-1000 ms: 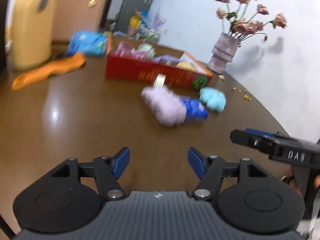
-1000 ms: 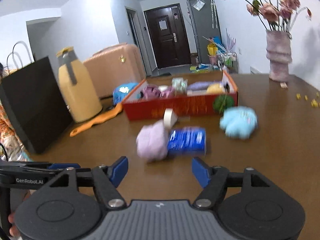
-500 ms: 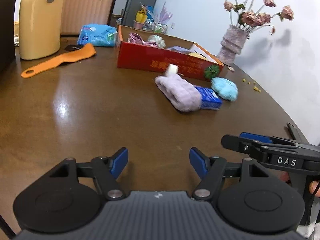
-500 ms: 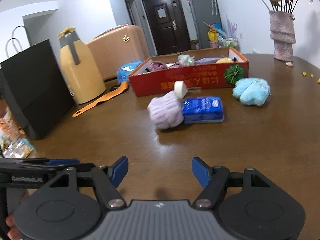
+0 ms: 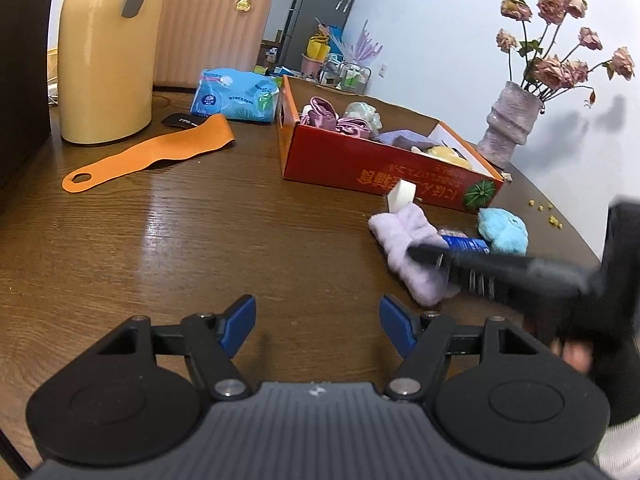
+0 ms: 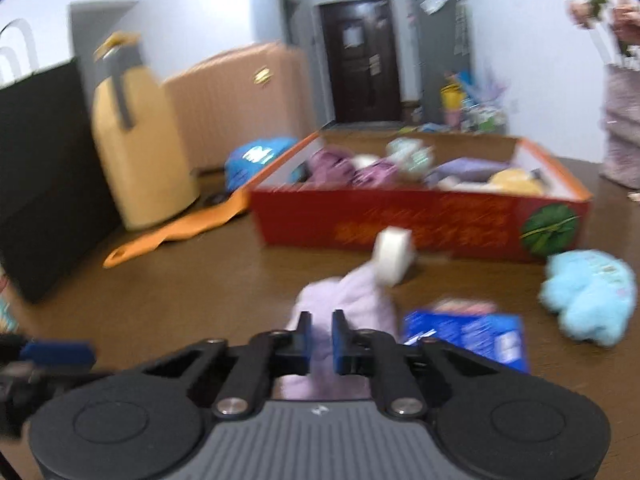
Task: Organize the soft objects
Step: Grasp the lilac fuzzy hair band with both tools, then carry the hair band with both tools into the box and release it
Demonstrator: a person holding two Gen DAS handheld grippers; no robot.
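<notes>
— What is the right gripper [image 6: 320, 338] doing over there?

— Its jaws are closing on the lilac plush cloth [image 6: 348, 308], and the cloth is sitting between the blue pads, bunched up. The picture from that side is smeared, so I am not making out how firmly it is being pinched.

— And where is the cloth lying?

— On the brown table [image 5: 180, 240], out at about two o'clock from the left gripper [image 5: 318, 322], just in front of the red box [image 5: 372, 164]. A white tape roll [image 6: 394, 256] is touching its far end, and a blue packet [image 6: 472, 336] is lying right beside it at three o'clock. From the left side the right gripper's dark arm is crossing over both, so part of the packet is hidden.

— The left gripper?

— Its jaws are standing wide apart over bare wood, holding nothing.

— Anything else loose?

— A fluffy turquoise toy [image 6: 592, 296] is sitting near the box's right corner. Inside the box, pink, purple and yellow soft things are piling up, too blurred to name. The vase [image 5: 508, 124] is cut off in the right-hand view. A hand is peeking out, blurred, at the lower right edge of the left view.
</notes>
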